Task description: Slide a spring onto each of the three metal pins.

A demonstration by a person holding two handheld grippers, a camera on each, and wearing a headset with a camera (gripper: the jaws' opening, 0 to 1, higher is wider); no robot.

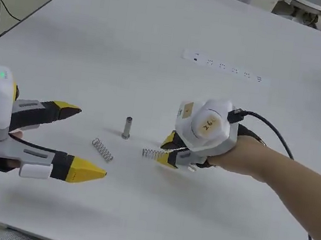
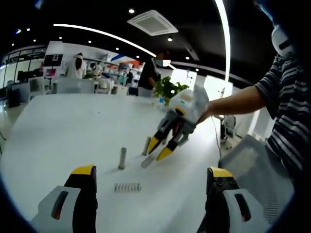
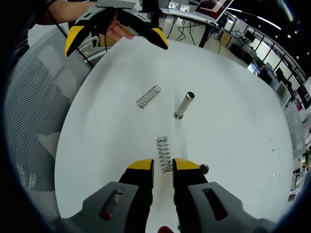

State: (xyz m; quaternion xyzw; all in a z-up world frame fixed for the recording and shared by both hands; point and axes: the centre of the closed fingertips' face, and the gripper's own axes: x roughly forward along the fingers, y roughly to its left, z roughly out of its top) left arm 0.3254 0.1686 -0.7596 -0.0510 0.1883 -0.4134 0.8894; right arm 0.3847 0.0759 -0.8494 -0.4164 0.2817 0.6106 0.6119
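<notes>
Yellow-tipped left gripper [image 1: 92,142] nearest, short of the upright pin [image 1: 127,127], jaws spread wide, nothing held; loose spring [image 1: 102,149] flat on the white table [image 1: 158,48] just before the pin; right gripper [image 3: 164,165] beside the pin, jaws almost together, pinching one end of a second spring [image 1: 152,153]; socket strip [image 1: 226,66] well beyond the pin.

upright pin [image 1: 127,127] mid-table, loose spring [image 1: 102,149] just beside it, open tabletop [image 1: 159,37] beyond
</notes>
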